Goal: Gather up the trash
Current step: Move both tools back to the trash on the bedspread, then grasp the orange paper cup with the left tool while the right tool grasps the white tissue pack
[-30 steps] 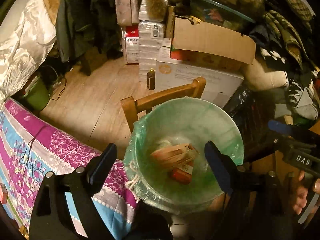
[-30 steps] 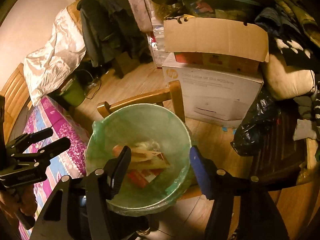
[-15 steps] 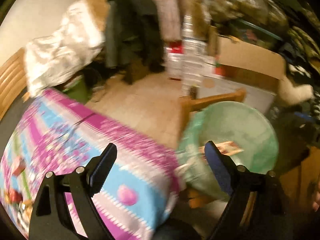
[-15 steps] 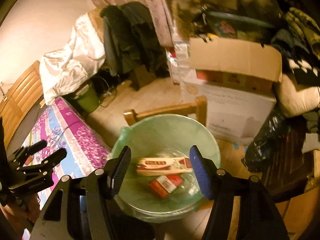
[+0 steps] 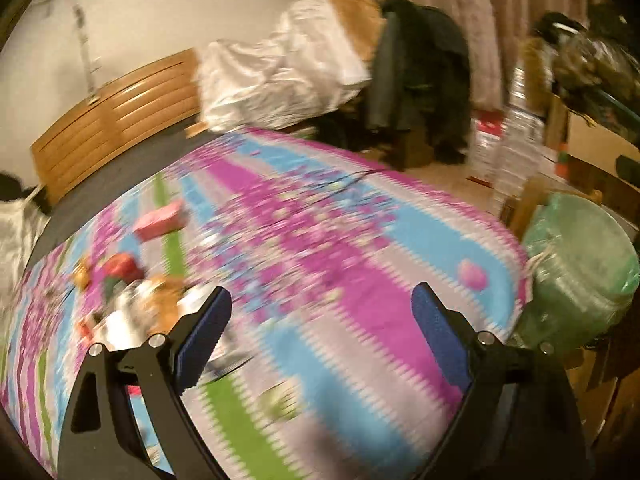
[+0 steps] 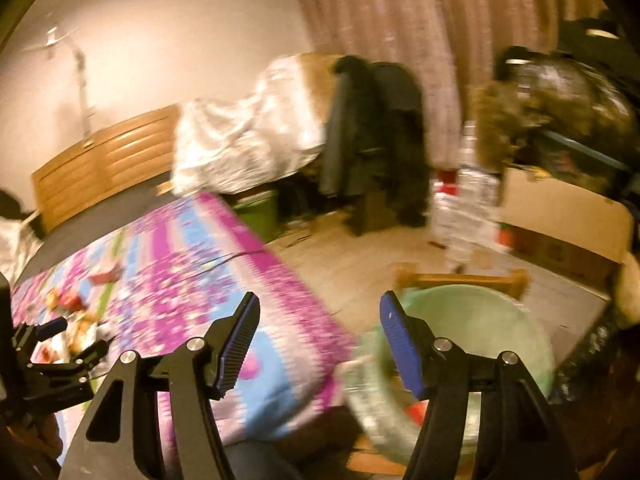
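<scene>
Blurred litter (image 5: 128,284), red, orange and silvery, lies on our bedspread (image 5: 320,248)'s left end; no writing reads. Left gripper (image 5: 320,316) is opening, empty; right gripper (image 6: 316,340) spread, empty, by the green-lined bin (image 6: 480,320).

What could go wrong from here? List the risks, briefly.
1. Both views are smeared with motion, so the small wrappers on the bedspread are hard to tell apart; the left tool, jaws opening and empty, could pinch fabric instead.
2. The lined bin sits on a wooden chair right beside the bed; the right tool, open and empty, hangs at its rim and might tip it.
</scene>
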`<action>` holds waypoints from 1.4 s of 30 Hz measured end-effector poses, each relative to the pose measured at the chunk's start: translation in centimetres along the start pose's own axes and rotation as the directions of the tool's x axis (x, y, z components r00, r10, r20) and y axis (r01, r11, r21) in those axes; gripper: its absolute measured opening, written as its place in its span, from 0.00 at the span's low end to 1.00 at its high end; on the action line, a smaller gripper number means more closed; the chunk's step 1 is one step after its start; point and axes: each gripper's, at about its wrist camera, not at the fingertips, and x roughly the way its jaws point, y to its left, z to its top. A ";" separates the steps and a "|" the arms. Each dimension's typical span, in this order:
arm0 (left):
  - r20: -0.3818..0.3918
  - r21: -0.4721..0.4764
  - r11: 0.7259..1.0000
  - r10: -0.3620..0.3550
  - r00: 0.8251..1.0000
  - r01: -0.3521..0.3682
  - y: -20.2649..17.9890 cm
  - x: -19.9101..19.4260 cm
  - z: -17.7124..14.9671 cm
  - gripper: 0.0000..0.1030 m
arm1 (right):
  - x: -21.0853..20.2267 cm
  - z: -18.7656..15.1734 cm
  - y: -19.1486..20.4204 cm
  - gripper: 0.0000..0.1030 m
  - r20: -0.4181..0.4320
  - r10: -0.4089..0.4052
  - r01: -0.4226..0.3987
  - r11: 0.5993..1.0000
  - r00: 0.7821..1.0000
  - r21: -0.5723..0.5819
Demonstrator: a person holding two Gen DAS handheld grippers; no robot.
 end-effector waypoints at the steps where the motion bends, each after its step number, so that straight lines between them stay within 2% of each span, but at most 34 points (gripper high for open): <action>1: 0.000 -0.014 1.000 0.010 1.000 -0.010 1.1 -0.4 -0.5 0.86 | 0.4 -0.1 1.3 0.62 -0.013 0.023 -0.024 1.000 1.000 -0.015; 5: -0.015 -0.095 0.994 0.057 0.998 -0.058 6.6 -2.7 -3.2 0.86 | 2.5 -0.4 7.3 0.64 -0.081 0.130 -0.137 0.987 0.988 -0.090; 9: -0.044 -0.159 0.982 0.092 0.995 -0.097 12.4 -4.4 -5.9 0.87 | 4.4 -1.5 13.0 0.65 -0.155 0.228 -0.250 0.957 0.961 -0.144; 11: -0.064 -0.196 0.977 0.072 0.995 -0.084 15.2 -4.8 -6.8 0.87 | 5.6 -2.1 15.7 0.65 -0.201 0.273 -0.307 0.937 0.941 -0.166; 15: -0.091 -0.248 0.969 0.000 0.996 -0.022 21.0 -4.5 -8.5 0.87 | 8.0 -3.6 20.3 0.71 -0.300 0.353 -0.413 0.896 0.886 -0.164; 19: -0.122 -0.180 0.983 -0.055 0.991 0.033 24.2 -2.6 -9.1 0.87 | 11.0 -4.8 24.3 0.71 -0.385 0.428 -0.508 0.851 0.818 -0.134; 21: -0.143 -0.151 0.984 -0.116 0.983 0.094 25.5 -1.1 -9.2 0.87 | 12.6 -5.2 26.2 0.71 -0.424 0.463 -0.551 0.828 0.778 -0.107; 25: -0.173 -0.131 0.974 -0.209 0.963 0.188 27.2 1.9 -9.0 0.87 | 16.1 -5.9 29.1 0.71 -0.489 0.495 -0.585 0.810 0.718 -0.039; 31: -0.224 -0.105 0.961 -0.273 0.935 0.256 28.2 6.2 -9.2 0.87 | 20.3 -7.7 33.1 0.71 -0.571 0.503 -0.609 0.793 0.648 0.008; 35: -0.268 -0.093 0.952 -0.304 0.914 0.290 28.3 8.8 -9.6 0.87 | 22.6 -9.1 34.8 0.70 -0.609 0.498 -0.608 0.794 0.618 0.032; 37: -0.288 -0.088 0.949 -0.316 0.904 0.304 28.2 9.9 -10.0 0.82 | 23.6 -9.8 35.3 0.66 -0.621 0.496 -0.602 0.797 0.607 0.049; 39: -0.309 -0.108 0.939 -0.343 0.887 0.325 28.1 10.9 -10.4 0.71 | 24.1 -10.3 35.5 0.58 -0.628 0.499 -0.602 0.796 0.598 0.059; 41: -0.316 -0.122 0.930 -0.369 0.874 0.348 27.9 11.4 -10.7 0.49 | 24.3 -10.5 35.5 0.55 -0.620 0.511 -0.613 0.788 0.595 0.061; 42: -0.313 -0.125 0.924 -0.382 0.869 0.361 27.8 11.3 -10.9 0.49 | 24.2 -10.5 35.5 0.47 -0.617 0.516 -0.620 0.783 0.594 0.058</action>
